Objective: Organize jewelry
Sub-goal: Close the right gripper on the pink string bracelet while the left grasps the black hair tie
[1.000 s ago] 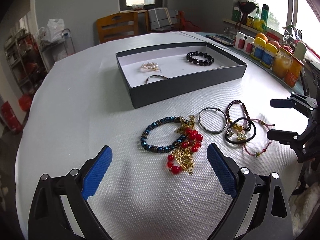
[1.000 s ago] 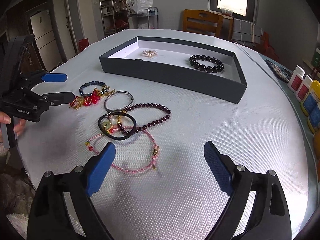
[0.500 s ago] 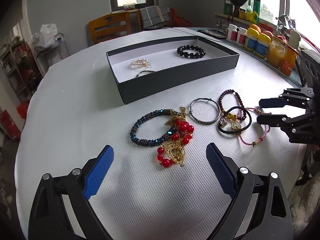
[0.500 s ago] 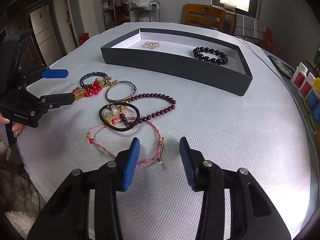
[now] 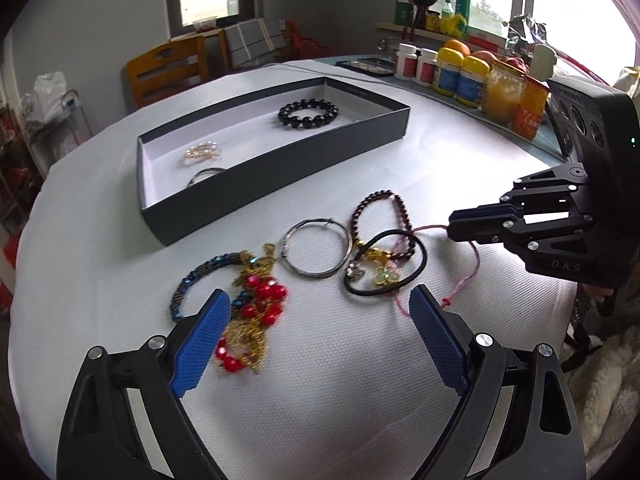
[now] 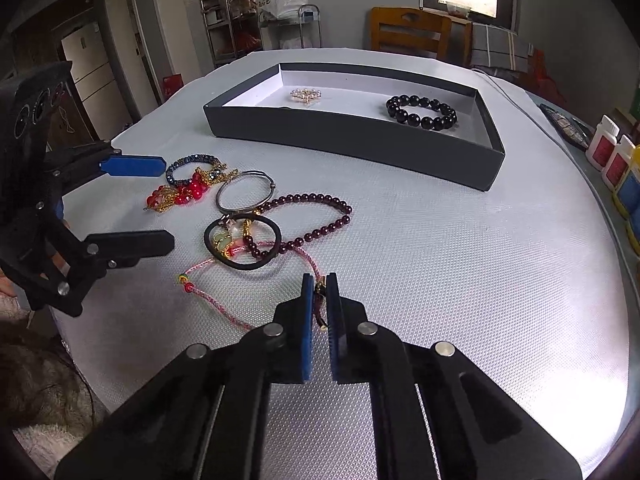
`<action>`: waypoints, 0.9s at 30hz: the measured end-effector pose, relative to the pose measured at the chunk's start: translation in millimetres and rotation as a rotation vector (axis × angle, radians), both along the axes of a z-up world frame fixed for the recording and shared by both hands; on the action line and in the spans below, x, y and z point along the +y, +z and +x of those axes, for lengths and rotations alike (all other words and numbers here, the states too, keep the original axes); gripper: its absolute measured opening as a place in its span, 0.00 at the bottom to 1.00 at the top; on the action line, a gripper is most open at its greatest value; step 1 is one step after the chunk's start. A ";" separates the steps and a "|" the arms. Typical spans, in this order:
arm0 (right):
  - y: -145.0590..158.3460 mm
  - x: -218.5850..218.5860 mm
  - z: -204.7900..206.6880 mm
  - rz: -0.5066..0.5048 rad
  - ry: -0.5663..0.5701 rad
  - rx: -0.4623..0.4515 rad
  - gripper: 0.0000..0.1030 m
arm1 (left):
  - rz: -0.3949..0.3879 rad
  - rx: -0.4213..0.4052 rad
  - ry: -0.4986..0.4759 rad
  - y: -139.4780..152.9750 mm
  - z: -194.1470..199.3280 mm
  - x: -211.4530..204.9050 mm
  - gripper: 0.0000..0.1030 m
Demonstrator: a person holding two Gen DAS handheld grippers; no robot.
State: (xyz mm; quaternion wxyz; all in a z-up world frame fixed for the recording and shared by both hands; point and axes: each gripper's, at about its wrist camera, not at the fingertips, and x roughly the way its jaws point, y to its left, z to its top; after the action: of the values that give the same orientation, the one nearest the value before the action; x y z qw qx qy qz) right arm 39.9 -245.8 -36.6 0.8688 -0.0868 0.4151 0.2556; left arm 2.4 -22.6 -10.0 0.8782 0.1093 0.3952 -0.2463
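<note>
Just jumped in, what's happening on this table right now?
A person is sorting jewelry into the dark box. The right gripper has shut on the pink cord bracelet, which lies on the table. The left gripper is open, over the red bead and gold chain piece. The black bead bracelet is already boxed.

Your two wrist cameras look steeply down at the table (image 5: 120, 240) from close by, facing inward; both share the box (image 5: 280, 168) (image 6: 352, 136) and loose bracelets.
</note>
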 end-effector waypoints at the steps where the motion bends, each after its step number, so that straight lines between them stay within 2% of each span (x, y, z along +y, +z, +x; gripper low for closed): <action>1: 0.6 0.0 -0.3 0.000 0.002 -0.002 0.06 | -0.011 0.012 -0.014 -0.8 1.4 -5.1 0.90; 3: 0.9 0.4 -0.5 -0.002 0.007 -0.003 0.06 | -0.024 0.036 -0.037 -3.2 4.0 -15.8 0.89; 5: 0.4 -0.6 -0.1 0.000 0.007 -0.002 0.06 | -0.014 0.042 -0.063 -5.9 6.2 -26.1 0.73; 7: 0.2 -2.2 0.1 0.004 0.006 0.000 0.06 | 0.003 0.058 -0.080 -9.5 7.1 -33.8 0.64; 10: -0.1 -4.3 -0.7 0.007 0.006 -0.001 0.06 | 0.023 0.057 -0.087 -11.5 6.8 -39.6 0.64; 17: -0.5 -7.1 -2.5 0.016 0.005 -0.001 0.06 | -0.011 0.038 -0.128 0.4 -2.1 -42.3 0.46; 21: -0.1 -6.0 -3.3 0.018 0.007 -0.003 0.06 | 0.030 0.030 -0.168 -1.9 -3.8 -56.2 0.36; 23: -0.1 -5.8 -3.7 0.019 0.009 -0.002 0.06 | 0.050 0.037 -0.178 -5.2 -3.3 -60.6 0.28; 27: 0.6 -5.4 -4.3 0.018 0.014 -0.002 0.06 | 0.089 0.028 -0.181 -10.0 -3.0 -65.8 0.20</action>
State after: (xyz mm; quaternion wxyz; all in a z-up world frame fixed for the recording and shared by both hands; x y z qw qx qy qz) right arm 35.6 -251.2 -36.0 0.8682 -0.0822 0.4112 0.2652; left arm -0.6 -88.4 -19.9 0.8409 0.1801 0.4066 -0.3084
